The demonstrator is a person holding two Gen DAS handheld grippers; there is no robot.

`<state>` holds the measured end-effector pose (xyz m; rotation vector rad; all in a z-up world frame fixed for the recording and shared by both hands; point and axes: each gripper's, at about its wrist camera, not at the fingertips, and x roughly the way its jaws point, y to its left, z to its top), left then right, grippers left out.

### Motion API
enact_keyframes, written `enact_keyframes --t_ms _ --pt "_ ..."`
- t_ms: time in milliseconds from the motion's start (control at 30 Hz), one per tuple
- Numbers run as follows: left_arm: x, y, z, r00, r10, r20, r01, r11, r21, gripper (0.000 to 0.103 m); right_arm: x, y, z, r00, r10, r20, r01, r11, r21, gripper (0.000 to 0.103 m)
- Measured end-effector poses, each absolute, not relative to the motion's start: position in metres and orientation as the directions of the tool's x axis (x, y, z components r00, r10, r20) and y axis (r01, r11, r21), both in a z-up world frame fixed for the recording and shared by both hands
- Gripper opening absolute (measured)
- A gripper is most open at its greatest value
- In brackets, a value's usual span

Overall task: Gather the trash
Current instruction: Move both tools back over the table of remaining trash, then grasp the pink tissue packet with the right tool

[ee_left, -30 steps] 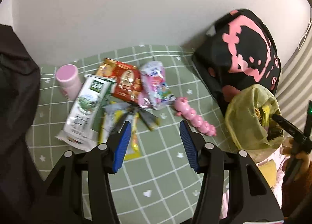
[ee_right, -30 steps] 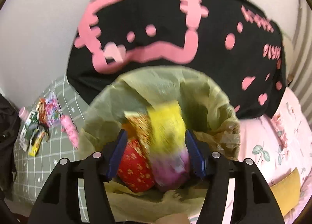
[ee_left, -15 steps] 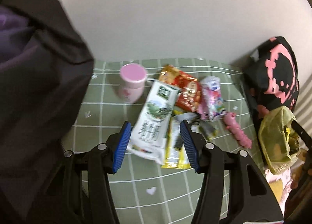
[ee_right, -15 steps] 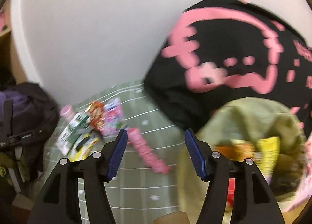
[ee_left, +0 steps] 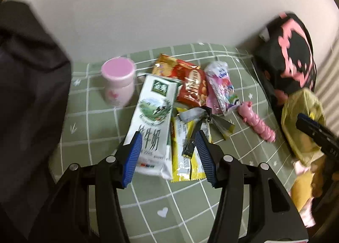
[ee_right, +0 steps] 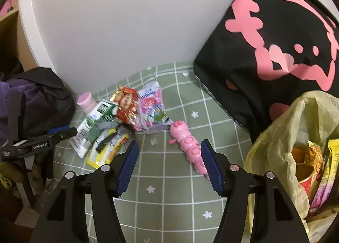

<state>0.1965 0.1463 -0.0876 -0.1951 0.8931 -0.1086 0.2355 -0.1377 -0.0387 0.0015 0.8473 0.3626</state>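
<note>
The sheet (ee_left: 101, 128) was sage green with a white grid, small white stars and hearts. The milk carton (ee_left: 151, 120) was white and green, the snack packet (ee_left: 190, 86) red and gold, the bottle (ee_left: 118, 79) pale pink. The bag (ee_right: 273, 52) was black with pink shapes; the trash bag (ee_right: 275, 143) was translucent yellow.

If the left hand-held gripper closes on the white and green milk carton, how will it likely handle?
The milk carton looks flattened and creased, so probably empty, light and apt to buckle rather than stay stiff. It lies flat beside the yellow wrappers, so it should not roll, though its glossy skin may slip between the fingers.
</note>
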Motion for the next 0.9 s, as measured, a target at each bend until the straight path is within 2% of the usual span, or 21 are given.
enact_keyframes --t_ms 133,267,400,533,700,733,767,800,867,900 --pt "0.211 0.151 -0.092 0.628 -0.083 -0.774 -0.031 0.991 -0.132 0.05 0.237 -0.14 -0.046 0.6 0.262 -0.756 -0.294 0.951 0.096 0.057" --pt "0.208 0.168 -0.092 0.617 -0.12 -0.778 -0.117 0.963 -0.242 0.05 0.245 -0.125 -0.048 0.631 0.212 -0.746 -0.314 0.949 0.005 0.057" --pt "0.195 0.167 -0.09 0.607 -0.138 -0.782 -0.137 0.952 -0.274 0.05 0.271 -0.1 -0.053 0.627 0.308 -0.716 -0.402 0.915 0.041 0.057" --pt "0.178 0.163 -0.087 0.599 -0.15 -0.787 -0.127 0.952 -0.279 0.05 0.317 -0.073 -0.068 0.578 0.393 -0.715 -0.437 0.889 0.135 0.057" --pt "0.157 0.169 -0.092 0.579 -0.131 -0.805 -0.135 0.958 -0.253 0.05 0.364 -0.039 -0.097 0.545 0.355 -0.76 -0.426 0.898 0.114 0.053" --pt "0.155 0.171 -0.093 0.575 -0.132 -0.807 -0.142 0.956 -0.258 0.05 0.37 -0.033 -0.105 0.531 0.335 -0.778 -0.425 0.9 0.098 0.048" --pt "0.152 0.175 -0.096 0.572 -0.138 -0.809 -0.15 0.951 -0.269 0.05 0.373 -0.03 -0.111 0.511 0.32 -0.798 -0.419 0.903 0.094 0.036" --pt "0.15 0.177 -0.097 0.571 -0.144 -0.808 -0.155 0.948 -0.278 0.05 0.375 -0.028 -0.115 0.492 0.313 -0.812 -0.411 0.906 0.101 0.031" --pt "0.15 0.179 -0.097 0.576 -0.15 -0.804 -0.159 0.944 -0.29 0.05 0.373 -0.032 -0.118 0.453 0.354 -0.818 -0.393 0.903 0.173 0.018" --pt "0.151 0.179 -0.097 0.579 -0.154 -0.8 -0.157 0.943 -0.295 0.05 0.37 -0.035 -0.115 0.45 0.369 -0.813 -0.386 0.902 0.196 0.017"
